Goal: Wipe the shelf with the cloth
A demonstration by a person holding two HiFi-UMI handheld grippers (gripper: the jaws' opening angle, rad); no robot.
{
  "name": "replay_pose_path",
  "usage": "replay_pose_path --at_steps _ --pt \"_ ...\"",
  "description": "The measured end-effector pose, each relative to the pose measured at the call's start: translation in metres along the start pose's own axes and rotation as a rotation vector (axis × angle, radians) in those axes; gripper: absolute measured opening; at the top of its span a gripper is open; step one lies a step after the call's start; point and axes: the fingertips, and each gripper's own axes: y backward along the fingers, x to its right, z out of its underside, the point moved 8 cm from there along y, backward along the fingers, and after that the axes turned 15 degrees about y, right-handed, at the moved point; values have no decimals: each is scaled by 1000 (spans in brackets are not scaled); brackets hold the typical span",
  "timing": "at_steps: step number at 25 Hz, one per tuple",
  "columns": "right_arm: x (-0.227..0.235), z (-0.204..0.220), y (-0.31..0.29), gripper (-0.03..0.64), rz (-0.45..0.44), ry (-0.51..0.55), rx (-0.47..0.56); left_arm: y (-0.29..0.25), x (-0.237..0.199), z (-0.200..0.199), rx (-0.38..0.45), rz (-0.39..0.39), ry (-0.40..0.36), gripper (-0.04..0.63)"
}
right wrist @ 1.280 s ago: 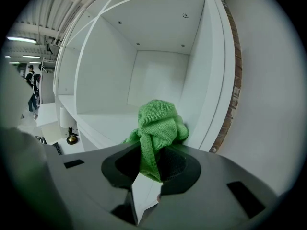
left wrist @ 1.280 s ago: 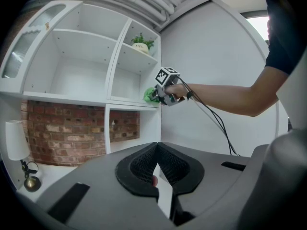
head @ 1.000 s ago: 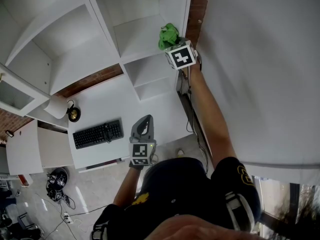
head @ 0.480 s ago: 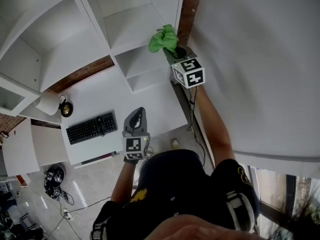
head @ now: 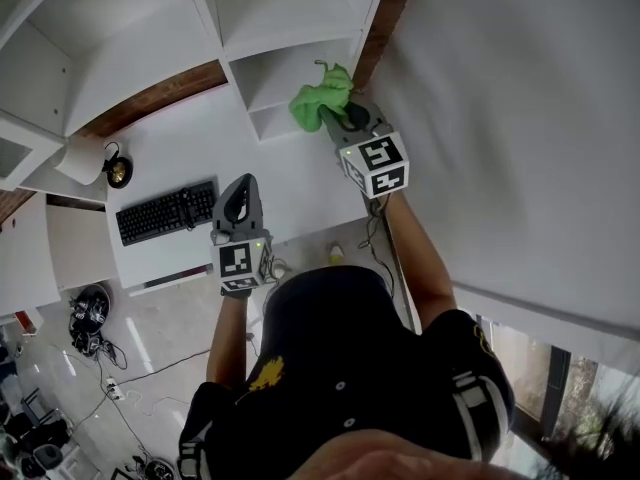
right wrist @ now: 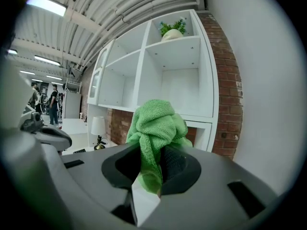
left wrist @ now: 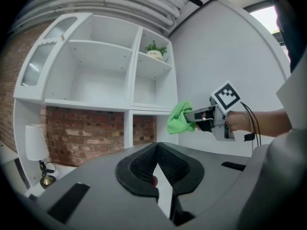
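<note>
Fingers of the right gripper are pinching the cloth while pulling clear of the shelf, probably ending a pass; left gripper is idling closed, empty.

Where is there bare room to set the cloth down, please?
The desk is bare between the keyboard and the shelf; the wide middle cubby is empty too. The lamp crowds the desk's left end, and a plant sits in the top right cubby.

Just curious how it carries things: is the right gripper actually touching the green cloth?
Touching. The right gripper view shows the green cloth pinched between the jaws of the right gripper, which are shut on it.
</note>
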Motion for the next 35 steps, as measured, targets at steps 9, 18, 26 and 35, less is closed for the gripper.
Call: replay_pose_path --at_steps 9,18,26,35 --pt "-34 21 32 83 -35 -52 77 30 -20 -7 52 -103 21 18" --pt "-5 19 67 86 61 -23 207 17 -18 -30 118 -110 -19 18" --pt "-19 8 62 84 68 -31 240 8 -10 -38 137 -94 -30 18" --pt "-22 9 70 84 78 -12 224 17 -27 -39 110 -151 -44 18"
